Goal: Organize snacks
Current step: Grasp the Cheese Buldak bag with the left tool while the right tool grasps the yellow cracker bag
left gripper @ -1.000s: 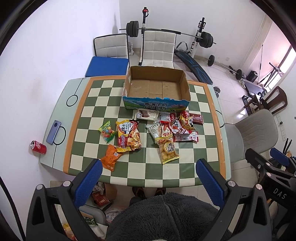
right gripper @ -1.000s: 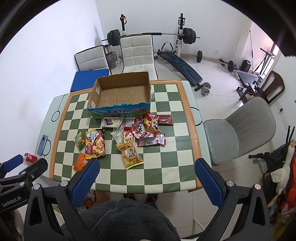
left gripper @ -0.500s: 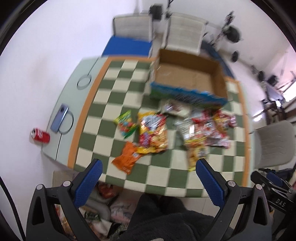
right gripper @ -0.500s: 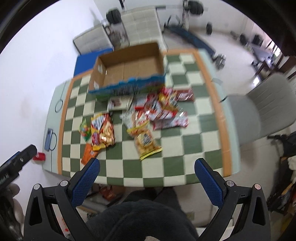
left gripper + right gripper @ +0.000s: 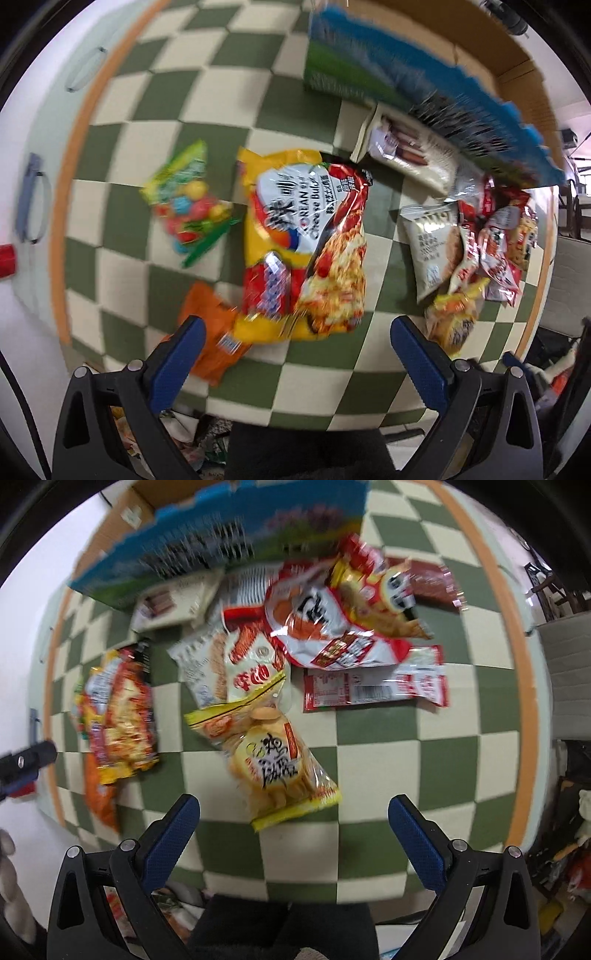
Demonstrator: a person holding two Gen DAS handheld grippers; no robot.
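Observation:
Snack packs lie scattered on a green-and-cream checkered table (image 5: 177, 48). My left gripper (image 5: 293, 338) hangs open just above the near end of a big yellow-and-red noodle bag (image 5: 306, 243). An orange packet (image 5: 212, 343) lies by its left finger, and a green candy bag (image 5: 186, 201) lies further left. My right gripper (image 5: 293, 814) is open over a yellow biscuit bag (image 5: 273, 764). Behind that bag lie a white-and-red cracker bag (image 5: 325, 624) and a flat red-and-white packet (image 5: 376, 681). The cardboard box (image 5: 207, 546) with the blue printed side (image 5: 406, 85) stands at the back.
A pile of small packs (image 5: 480, 243) lies at the right in the left wrist view. A phone (image 5: 31, 199) and a red can (image 5: 5, 260) sit near the table's left edge. A grey chair (image 5: 569, 672) stands to the right. The left gripper's tip (image 5: 26, 760) shows at the left.
Both grippers have dropped from high above the table to close over the snacks. The left one closed in on the noodle bag, the right one on the biscuit bag. Both stay open.

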